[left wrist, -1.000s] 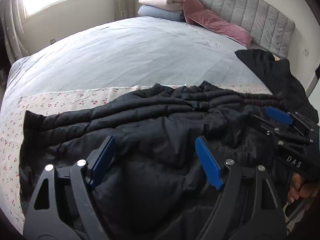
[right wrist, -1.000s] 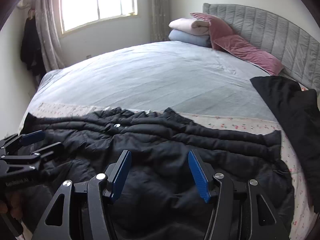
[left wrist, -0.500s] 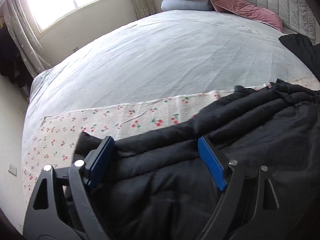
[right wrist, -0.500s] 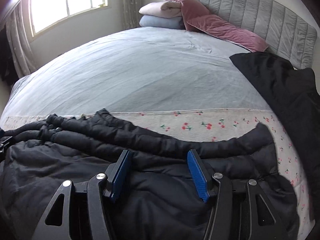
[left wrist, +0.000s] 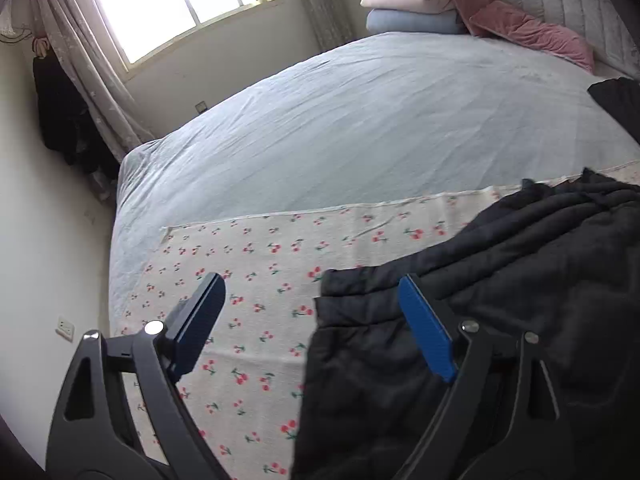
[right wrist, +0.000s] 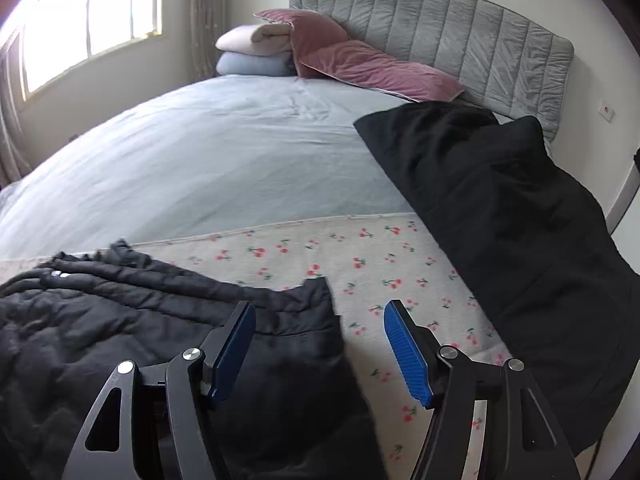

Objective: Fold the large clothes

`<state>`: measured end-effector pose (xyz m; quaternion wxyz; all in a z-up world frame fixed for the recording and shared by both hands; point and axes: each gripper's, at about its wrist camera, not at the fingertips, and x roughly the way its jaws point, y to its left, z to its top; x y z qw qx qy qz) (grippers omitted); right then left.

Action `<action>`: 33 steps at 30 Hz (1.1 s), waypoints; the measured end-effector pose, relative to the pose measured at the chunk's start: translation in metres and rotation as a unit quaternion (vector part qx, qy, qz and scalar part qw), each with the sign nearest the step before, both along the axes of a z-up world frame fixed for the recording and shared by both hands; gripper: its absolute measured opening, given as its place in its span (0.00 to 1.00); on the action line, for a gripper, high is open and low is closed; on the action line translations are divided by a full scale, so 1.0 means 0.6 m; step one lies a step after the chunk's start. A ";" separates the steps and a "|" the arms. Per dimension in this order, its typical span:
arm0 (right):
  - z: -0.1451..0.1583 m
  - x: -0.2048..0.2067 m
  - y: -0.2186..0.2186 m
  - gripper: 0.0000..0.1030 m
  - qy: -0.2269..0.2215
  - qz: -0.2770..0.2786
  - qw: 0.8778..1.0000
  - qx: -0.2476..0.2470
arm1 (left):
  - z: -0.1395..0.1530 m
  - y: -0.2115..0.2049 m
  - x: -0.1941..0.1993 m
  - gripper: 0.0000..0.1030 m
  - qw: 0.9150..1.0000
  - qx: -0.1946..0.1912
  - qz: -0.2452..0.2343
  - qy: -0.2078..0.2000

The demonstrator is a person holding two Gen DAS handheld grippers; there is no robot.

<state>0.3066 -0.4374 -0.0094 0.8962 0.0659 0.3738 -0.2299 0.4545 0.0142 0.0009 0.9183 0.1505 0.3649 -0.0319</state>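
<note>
While both hand-held grippers, left (left wrist: 308, 328) and right (right wrist: 320, 348), hang wide open and empty over the jacket's (left wrist: 500, 300) ends, gripping both corners seems next.

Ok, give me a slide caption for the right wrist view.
Open right gripper hovers over the black puffer jacket's end on a cherry-print sheet.

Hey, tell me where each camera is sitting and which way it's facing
Left wrist: on the left hand-held gripper, open, facing the black puffer jacket's left end and the window.
Right wrist: on the right hand-held gripper, open, facing the jacket's right end and the headboard.
Shared: jacket, cherry-print sheet, pink pillow.
</note>
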 end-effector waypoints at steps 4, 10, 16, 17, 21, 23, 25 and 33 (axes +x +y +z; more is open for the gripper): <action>0.012 -0.015 0.125 0.67 -0.011 0.088 0.995 0.038 | 0.017 -0.087 -0.071 0.86 0.992 -0.093 -0.074 0.030; -0.059 -0.045 0.159 0.67 0.031 0.106 0.993 0.039 | -0.080 -0.077 -0.116 0.86 0.983 -0.132 -0.069 0.103; -0.076 -0.153 0.046 0.67 0.035 0.014 0.997 0.061 | -0.108 0.079 -0.146 0.86 0.984 -0.148 0.015 0.098; -0.076 -0.165 0.039 0.67 0.044 0.002 0.998 0.054 | -0.108 0.097 -0.155 0.86 0.982 -0.155 0.021 0.102; -0.053 -0.221 0.054 0.67 0.032 0.000 0.998 0.050 | -0.096 0.141 -0.201 0.86 0.976 -0.183 0.052 0.108; -0.036 -0.241 0.081 0.67 0.025 0.014 0.999 0.040 | -0.080 0.139 -0.235 0.86 0.976 -0.184 0.053 0.100; -0.020 -0.261 0.112 0.67 0.017 0.030 0.999 0.030 | -0.062 0.130 -0.270 0.86 0.978 -0.178 0.050 0.093; 0.028 -0.349 0.248 0.77 -0.022 0.070 0.997 0.030 | -0.029 0.064 -0.392 0.86 0.974 -0.178 0.041 0.131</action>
